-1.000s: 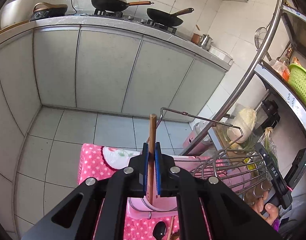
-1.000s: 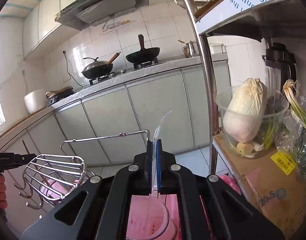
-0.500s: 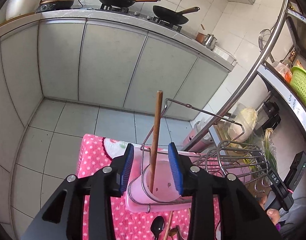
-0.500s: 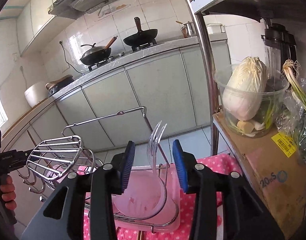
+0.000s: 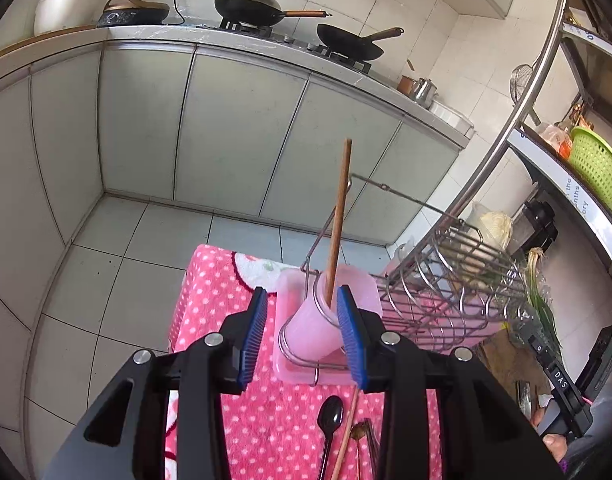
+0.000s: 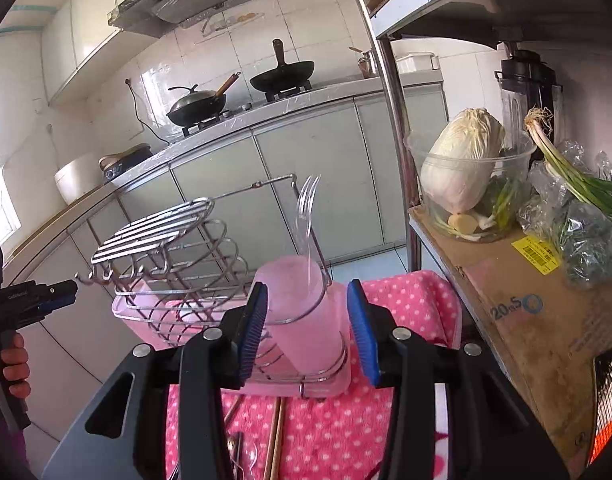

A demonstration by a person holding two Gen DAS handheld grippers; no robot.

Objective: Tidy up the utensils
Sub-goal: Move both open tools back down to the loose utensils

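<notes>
on the pink spotty cloth (image 5: 266, 412) a brown stick (image 5: 337, 224) and a clear fork (image 6: 306, 216) stand in the pink cup (image 6: 302, 312), while the left gripper (image 5: 302, 336) and right gripper (image 6: 309, 328) have just let go, jaws apart and empty.

a pink dotted cloth (image 5: 266, 420) bears a pink tray (image 5: 286, 300), black spoon (image 5: 330, 412) and chopstick (image 5: 347, 428).

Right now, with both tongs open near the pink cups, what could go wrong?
1. The wooden chopstick leans tall in its pink cup; the left tongs, just opened and empty, could clip it while backing away.
2. The clear plastic fork stands loosely in the other pink cup; the right tongs may knock it.
3. The black spoon on the pink cloth is still unsorted.
</notes>
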